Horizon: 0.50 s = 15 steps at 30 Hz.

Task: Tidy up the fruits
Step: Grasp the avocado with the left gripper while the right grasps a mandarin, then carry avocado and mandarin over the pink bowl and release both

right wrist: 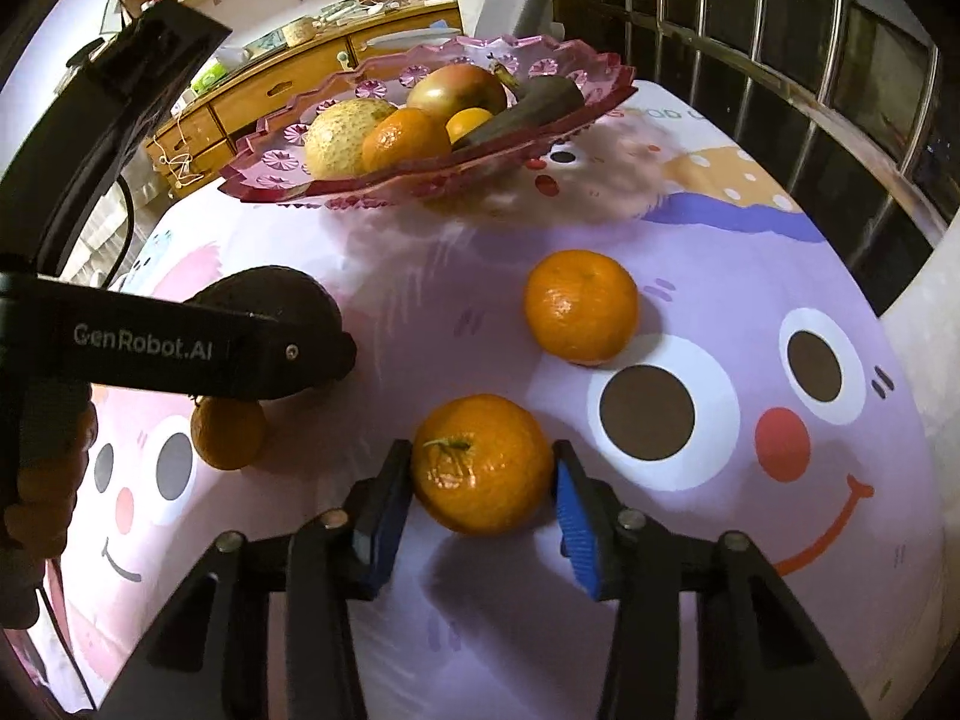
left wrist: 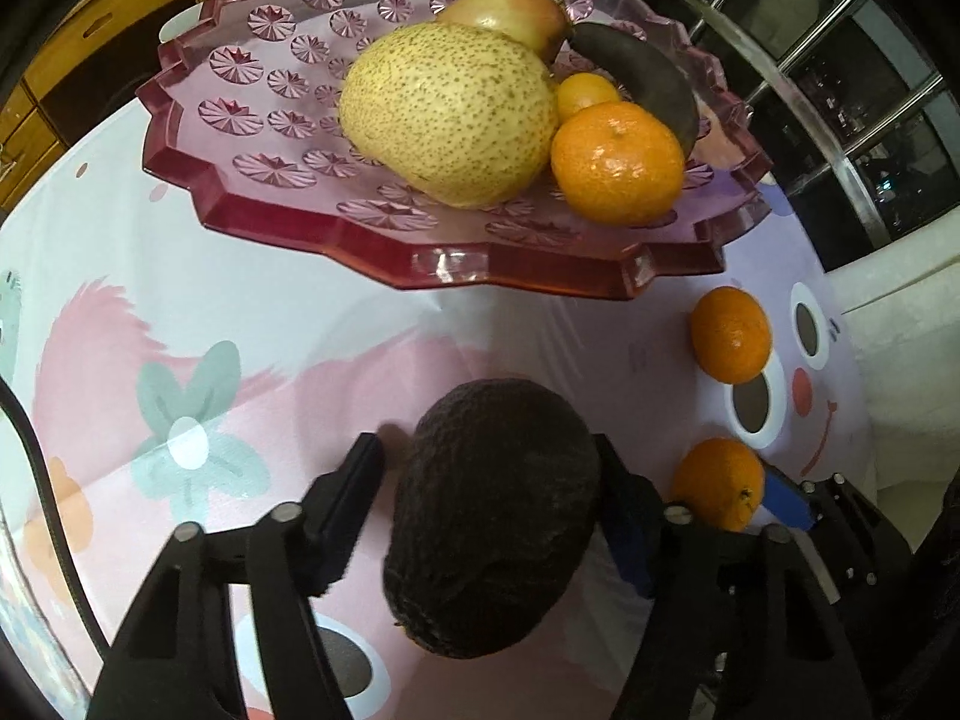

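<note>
The left gripper (left wrist: 489, 474) is pinching a dark, rough-skinned avocado-like fruit (left wrist: 495, 516) between its black pads, and in the right wrist view that fruit looks lifted off the pastel cartoon tablecloth (right wrist: 690, 276). The right gripper (right wrist: 483, 495) stands spread around a stemmed orange mandarin (right wrist: 483, 462) lying on the cloth; the left pad looks to be touching the peel, while the blue ribbed pad on the right may sit just clear, so nothing is gripped yet, as far as one can tell.

The pink faceted plastic platter (left wrist: 468, 264) sits at the far end and already carries a big speckled yellow pear (left wrist: 447, 114), a reddish apple, two mandarins and a blackened banana, all crowded on its right half.

Risks, as a guess: the dark fruit is bulky and rounded and held near its far end, so it could pivot or slip out on the way over. Set down against the pile, it might nudge the mandarin near the rim off the platter. The platter looks raised on a foot, so a knock on its edge could tip it. The right pads closing off-centre could squirt the mandarin toward the other loose mandarin (right wrist: 581, 306) farther back.
</note>
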{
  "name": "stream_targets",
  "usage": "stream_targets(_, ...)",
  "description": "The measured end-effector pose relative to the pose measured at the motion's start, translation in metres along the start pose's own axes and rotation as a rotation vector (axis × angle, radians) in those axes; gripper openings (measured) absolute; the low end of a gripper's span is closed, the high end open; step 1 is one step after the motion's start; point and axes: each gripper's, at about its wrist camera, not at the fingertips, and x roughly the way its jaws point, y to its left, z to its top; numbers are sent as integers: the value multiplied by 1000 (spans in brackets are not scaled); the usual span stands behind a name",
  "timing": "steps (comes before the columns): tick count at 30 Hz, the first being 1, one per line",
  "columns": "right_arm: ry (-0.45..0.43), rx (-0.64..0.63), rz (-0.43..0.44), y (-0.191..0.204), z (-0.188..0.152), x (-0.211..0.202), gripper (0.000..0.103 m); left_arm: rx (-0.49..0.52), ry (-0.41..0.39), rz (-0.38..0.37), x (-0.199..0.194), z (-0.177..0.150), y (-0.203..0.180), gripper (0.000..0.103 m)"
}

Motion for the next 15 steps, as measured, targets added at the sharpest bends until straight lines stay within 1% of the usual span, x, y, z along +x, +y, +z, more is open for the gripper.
stream_targets(2, -1, -2, -4, 1, 0, 0, 46, -6, -9, -22, -1, -2, -1, 56)
stream_targets(10, 0, 17, -23, -1, 0, -11, 45, -34, -10, -1, -6, -5, -2, 56)
stream_targets(15, 12, 4, -32, -5, 6, -33, 45, -105, -5, -4, -23, -15, 3, 56)
